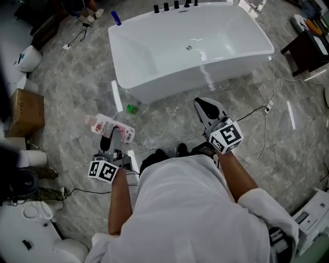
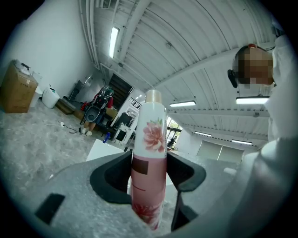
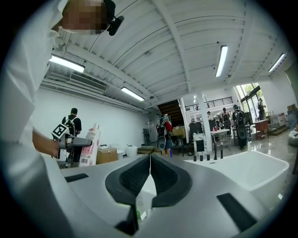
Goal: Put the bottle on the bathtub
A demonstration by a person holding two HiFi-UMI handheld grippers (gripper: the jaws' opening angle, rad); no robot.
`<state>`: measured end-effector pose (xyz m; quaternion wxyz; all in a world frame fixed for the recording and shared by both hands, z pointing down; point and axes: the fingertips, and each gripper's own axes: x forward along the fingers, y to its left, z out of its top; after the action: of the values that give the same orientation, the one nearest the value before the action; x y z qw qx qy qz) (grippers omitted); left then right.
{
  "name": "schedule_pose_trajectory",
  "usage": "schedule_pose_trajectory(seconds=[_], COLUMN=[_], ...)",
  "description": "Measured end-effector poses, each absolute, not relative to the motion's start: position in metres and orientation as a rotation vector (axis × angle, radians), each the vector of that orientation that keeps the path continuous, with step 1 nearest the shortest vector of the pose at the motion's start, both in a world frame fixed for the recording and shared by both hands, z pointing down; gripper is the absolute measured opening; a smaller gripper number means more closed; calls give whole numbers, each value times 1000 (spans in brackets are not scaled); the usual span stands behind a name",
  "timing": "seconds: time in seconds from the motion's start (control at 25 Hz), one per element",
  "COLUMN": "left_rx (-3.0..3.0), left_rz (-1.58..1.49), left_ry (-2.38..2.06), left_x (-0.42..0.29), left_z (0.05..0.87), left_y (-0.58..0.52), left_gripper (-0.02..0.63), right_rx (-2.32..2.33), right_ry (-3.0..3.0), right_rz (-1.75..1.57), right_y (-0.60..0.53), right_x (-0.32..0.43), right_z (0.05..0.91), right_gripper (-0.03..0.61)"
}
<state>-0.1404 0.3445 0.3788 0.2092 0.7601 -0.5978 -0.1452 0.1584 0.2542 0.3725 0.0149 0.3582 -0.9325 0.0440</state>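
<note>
We hold the bottle (image 1: 110,127) clamped between the jaws of the left gripper (image 2: 149,173), low at our 10 o'clock. It is over the marble floor (image 1: 77,82) and well short of the bathtub (image 1: 169,85), which lies across our 12 o'clock. The jaws press its pink lower body from both sides. The right gripper (image 1: 208,113) hangs at 1 o'clock, jaws together on nothing.

To place it well, we judge we should lift first, then carry towards 12, so the bottle clears the near wall instead of knocking it. We should bring it upright and seat its base flat before the jaws part. The near rim looks narrow, so the base must sit squarely on it, not overhanging the basin.

The path ahead is open. A small green thing (image 1: 132,108) lies at the tub's foot at 11, a cable (image 1: 264,110) trails at 2, and a cardboard box (image 1: 24,110) stands at 9. The taps (image 1: 176,5) and a blue object (image 1: 116,18) crowd the far rim.
</note>
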Motion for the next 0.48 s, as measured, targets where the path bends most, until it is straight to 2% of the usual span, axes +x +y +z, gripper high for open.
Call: schedule_pose_trajectory(seconds=[0.48], left_rx=[2116], left_rz=[-410], left_ry=[-1577], left_x=[-122], left_z=[392], left_y=[318], left_gripper=[232], right_rx=[1124], right_ry=[-2876], right_rz=[240], right_y=[240], right_x=[174], right_z=[402], right_gripper=[17])
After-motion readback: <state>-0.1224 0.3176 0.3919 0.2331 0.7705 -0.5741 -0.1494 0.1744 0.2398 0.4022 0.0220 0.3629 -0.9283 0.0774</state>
